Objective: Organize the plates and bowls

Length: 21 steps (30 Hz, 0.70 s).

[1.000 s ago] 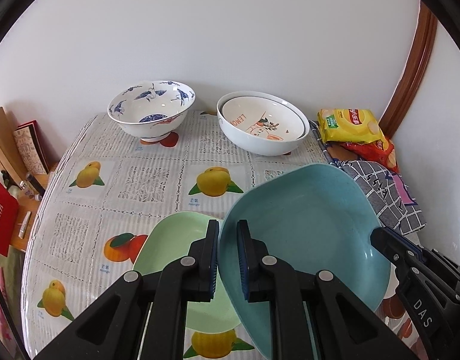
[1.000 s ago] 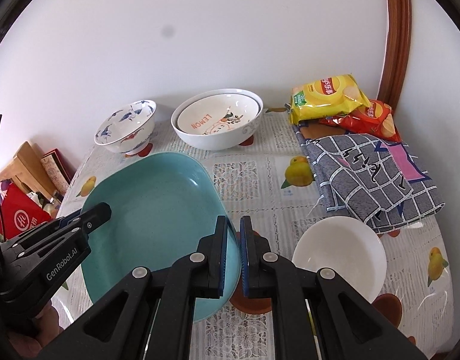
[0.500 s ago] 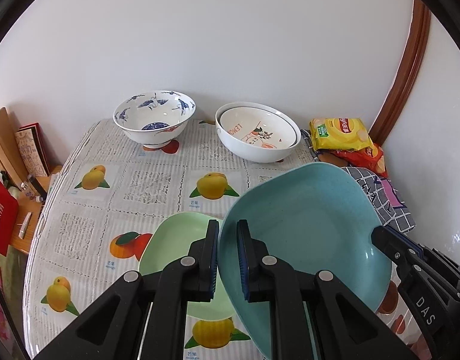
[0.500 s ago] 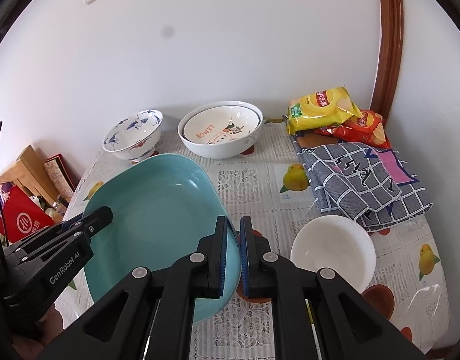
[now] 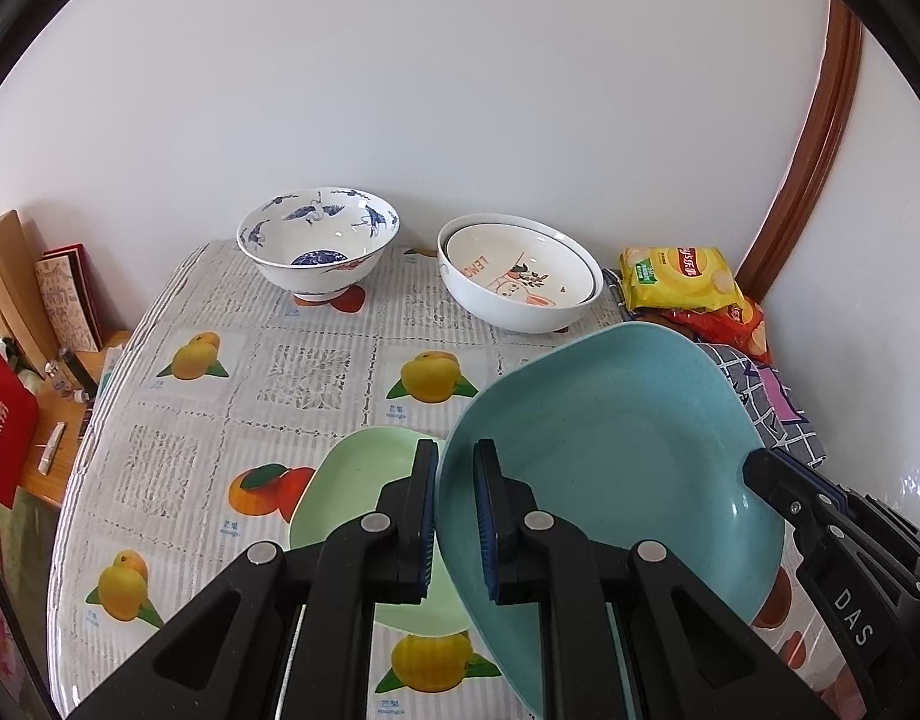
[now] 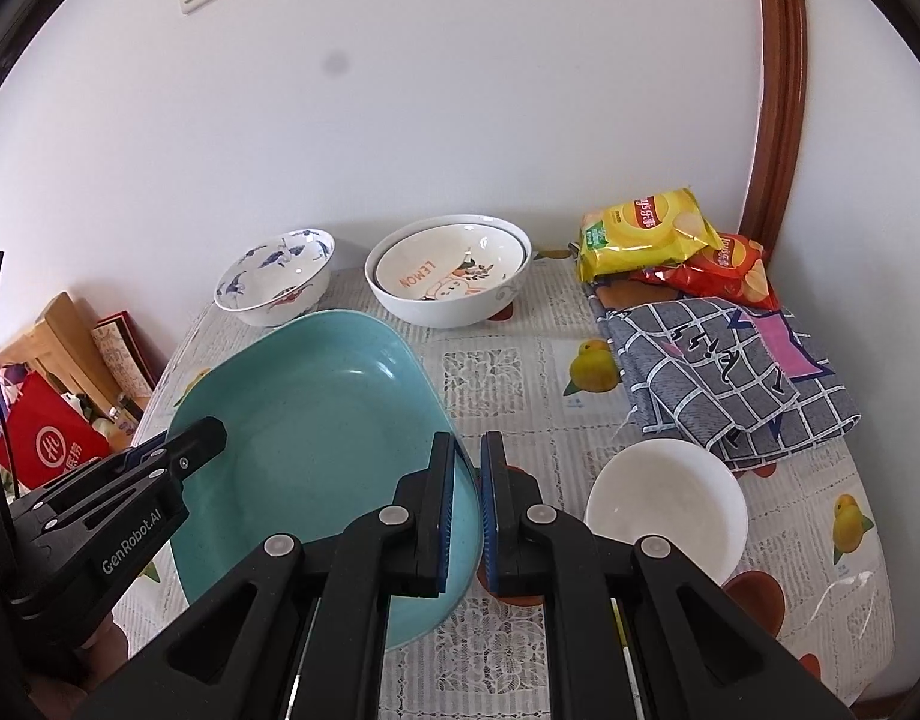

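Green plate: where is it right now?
In the left wrist view the green plate lies flat on the tablecloth, low and left of centre, partly under the teal plate that both grippers hold up.

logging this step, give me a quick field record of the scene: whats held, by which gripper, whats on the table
held: teal plate, lifted and tilted
left gripper: shut on the plate's left rim
right gripper: shut on its right rim
under plate: green plate on the table
back of table: blue-patterned bowl; lemon bowl nested in a white one
right side: small white bowl, checked cloth, two chip bags
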Available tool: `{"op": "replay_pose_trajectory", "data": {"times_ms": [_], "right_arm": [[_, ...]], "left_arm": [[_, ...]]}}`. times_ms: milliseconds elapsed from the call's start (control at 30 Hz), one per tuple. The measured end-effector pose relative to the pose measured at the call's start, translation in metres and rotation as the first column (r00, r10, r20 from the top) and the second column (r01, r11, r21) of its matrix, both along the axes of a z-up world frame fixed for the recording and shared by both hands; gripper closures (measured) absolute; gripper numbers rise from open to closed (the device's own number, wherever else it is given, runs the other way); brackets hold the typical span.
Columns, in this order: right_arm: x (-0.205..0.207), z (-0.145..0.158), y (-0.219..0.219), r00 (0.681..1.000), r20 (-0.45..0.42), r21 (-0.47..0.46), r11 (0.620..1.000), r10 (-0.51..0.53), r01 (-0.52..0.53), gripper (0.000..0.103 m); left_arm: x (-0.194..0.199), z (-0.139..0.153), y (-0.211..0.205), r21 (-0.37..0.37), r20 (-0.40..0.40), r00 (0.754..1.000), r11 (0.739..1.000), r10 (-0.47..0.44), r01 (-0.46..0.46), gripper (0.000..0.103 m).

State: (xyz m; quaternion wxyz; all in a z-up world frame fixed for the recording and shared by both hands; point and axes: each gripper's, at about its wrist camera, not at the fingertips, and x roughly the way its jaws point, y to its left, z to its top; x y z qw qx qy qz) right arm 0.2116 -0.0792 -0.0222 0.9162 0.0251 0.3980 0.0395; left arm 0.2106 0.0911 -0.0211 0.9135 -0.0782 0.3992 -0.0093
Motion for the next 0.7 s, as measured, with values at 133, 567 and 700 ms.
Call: {"op": "replay_pose_trajectory", "data": {"times_ms": [133, 567, 700], "right_arm": [[0.001, -0.001, 0.005, 1.000, -0.002, -0.007, 1.000, 0.009, -0.009, 0.094], [0.004, -0.018, 0.030, 0.998, -0.036, -0.028, 0.999, 0.046, -0.047, 0.094], [0.004, -0.026, 0.038, 0.997, -0.051, -0.036, 0.998, 0.058, -0.060, 0.094]], "left_arm": [[-0.001, -0.003, 0.006, -0.008, -0.004, 1.000, 1.000, 0.009, -0.009, 0.091], [-0.004, -0.024, 0.031, -0.034, -0.043, 0.998, 0.998, 0.056, -0.057, 0.091], [-0.005, -0.034, 0.038, -0.040, -0.062, 0.996, 0.997, 0.067, -0.070, 0.091]]}}
